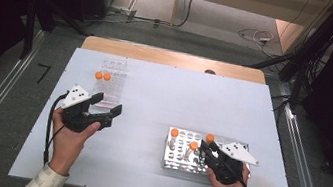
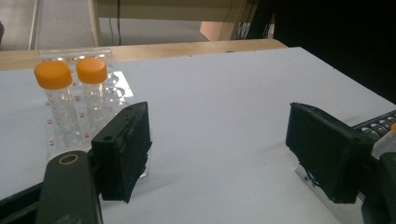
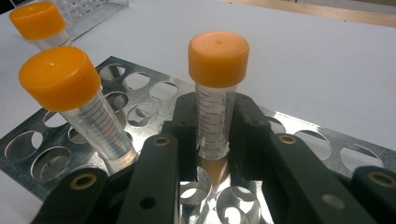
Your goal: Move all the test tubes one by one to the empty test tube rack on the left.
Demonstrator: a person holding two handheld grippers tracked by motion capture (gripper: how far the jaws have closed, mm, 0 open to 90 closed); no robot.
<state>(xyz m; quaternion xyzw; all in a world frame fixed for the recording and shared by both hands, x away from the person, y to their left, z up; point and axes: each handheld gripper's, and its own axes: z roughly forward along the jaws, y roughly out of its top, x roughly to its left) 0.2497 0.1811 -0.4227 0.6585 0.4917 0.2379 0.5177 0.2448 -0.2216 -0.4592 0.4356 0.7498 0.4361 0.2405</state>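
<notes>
The right tongs point(image 3: 215, 135) are pinching a clear tube point(image 3: 214, 116) with an orange cap, their jaws pressing on both sides of its ruled wall. The tube is standing upright over the metal rack point(image 3: 327, 149), its foot at a hole; whether it is seated there cannot be told. In the high view that rack point(image 1: 170, 161) is lying at about 5 o'clock on the white surface point(image 1: 163, 98), with the right tongs point(image 1: 207, 149) reaching in from its 3 o'clock side. Two more orange-capped tubes are standing in the rack at 9 and 10 o'clock of the pinched one, the nearer point(image 3: 74, 100) leaning.

The left tongs point(image 1: 106, 107) are hovering spread, nothing between the jaws, at about 8 o'clock on the surface. Just beyond them at 12 o'clock, a clear rack point(image 2: 74, 56) is holding two capped tubes point(image 2: 58, 100).
</notes>
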